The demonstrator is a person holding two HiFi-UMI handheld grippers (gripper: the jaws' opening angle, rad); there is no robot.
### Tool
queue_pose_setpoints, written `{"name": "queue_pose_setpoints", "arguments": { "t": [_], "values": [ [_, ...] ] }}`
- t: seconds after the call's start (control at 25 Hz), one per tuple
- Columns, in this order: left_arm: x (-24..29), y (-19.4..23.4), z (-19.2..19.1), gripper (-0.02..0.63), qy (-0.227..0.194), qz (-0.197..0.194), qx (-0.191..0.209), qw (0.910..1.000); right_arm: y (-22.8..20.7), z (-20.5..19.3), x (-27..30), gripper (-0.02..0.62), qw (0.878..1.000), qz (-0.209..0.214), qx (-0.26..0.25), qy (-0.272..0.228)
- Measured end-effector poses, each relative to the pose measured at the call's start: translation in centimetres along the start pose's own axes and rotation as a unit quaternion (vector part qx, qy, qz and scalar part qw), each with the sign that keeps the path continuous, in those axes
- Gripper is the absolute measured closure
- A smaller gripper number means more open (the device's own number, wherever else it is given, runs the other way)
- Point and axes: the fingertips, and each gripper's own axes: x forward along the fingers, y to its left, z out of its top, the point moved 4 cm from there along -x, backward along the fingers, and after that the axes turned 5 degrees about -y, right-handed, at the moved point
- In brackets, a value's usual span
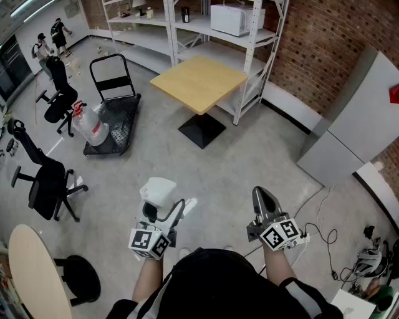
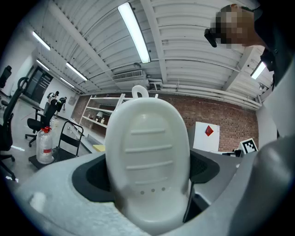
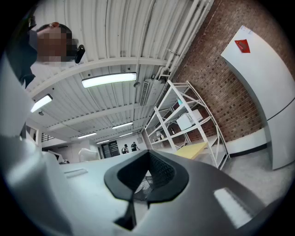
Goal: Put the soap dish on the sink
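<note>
A white oval soap dish (image 1: 158, 189) with ribs and small drain holes stands upright between the jaws of my left gripper (image 1: 163, 209), which is shut on it. In the left gripper view the soap dish (image 2: 147, 152) fills the middle, and the left gripper (image 2: 148, 189) clamps it from both sides at its lower part. My right gripper (image 1: 264, 200) is held level to the right, shut with nothing in it. In the right gripper view the right gripper (image 3: 146, 180) has its dark pads together. No sink shows in any view.
A square wooden table (image 1: 199, 81) stands ahead, with white shelving and a microwave (image 1: 237, 19) behind it. At the left are a black cart (image 1: 115, 118) with a water jug (image 1: 90, 128) and office chairs (image 1: 50, 180). Grey cabinet (image 1: 355, 124) and cables (image 1: 318, 237) lie at the right.
</note>
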Motion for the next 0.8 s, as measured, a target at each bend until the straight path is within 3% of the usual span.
{"name": "queue_pose_setpoints", "arguments": {
  "t": [0.8],
  "values": [
    [1.1, 0.2, 0.0, 0.135, 0.002, -0.005, 0.001, 1.0, -0.8, 0.2, 0.6, 0.594, 1.0, -0.005, 0.001, 0.003]
  ]
}}
